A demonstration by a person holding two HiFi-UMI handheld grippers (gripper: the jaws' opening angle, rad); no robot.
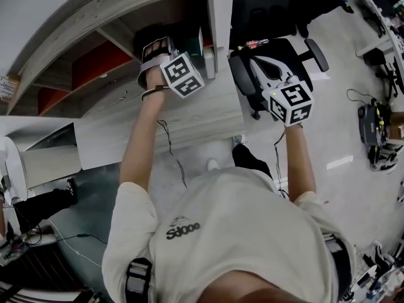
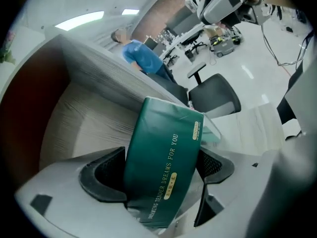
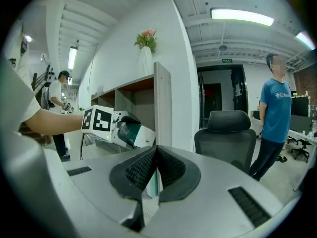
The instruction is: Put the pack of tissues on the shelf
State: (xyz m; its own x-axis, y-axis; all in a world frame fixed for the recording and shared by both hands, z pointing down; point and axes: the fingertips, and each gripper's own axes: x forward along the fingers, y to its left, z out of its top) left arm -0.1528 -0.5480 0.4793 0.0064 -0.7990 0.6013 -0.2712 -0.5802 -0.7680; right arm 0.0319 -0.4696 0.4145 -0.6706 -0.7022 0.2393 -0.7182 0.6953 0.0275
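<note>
Left gripper view puts the left gripper [image 2: 161, 165] close up, its jaws spread wide with the pack of tissues [image 2: 163, 133] standing on edge between them. The dark green wrapper with gold lettering fills most of the gap. It lies against the right pad and hides part of the left one, yet its sides look unsqueezed, so the pads appear to sit beside it rather than press on it. The pack leans a little, and its far end reaches over the pale wood-grain board of the shelf [image 2: 84, 123]; whether it rests on that board cannot be told from this angle.

From the head view, the person's left arm stretches to the mouth of the end compartment. The marker cube [image 1: 183, 74] sits at the opening, and a strip of the green pack shows just past it, beside the white end panel [image 1: 221, 17].

Right gripper view shows the right gripper [image 3: 156, 155] with its jaws pressed together and nothing between them. It is held off the end of the shelf, apart from the pack. Near it stands a black office chair [image 3: 225, 133], and beyond that a person in a blue shirt [image 3: 275, 113]. A vase of flowers [image 3: 145, 53] stands on top of the shelf
</note>
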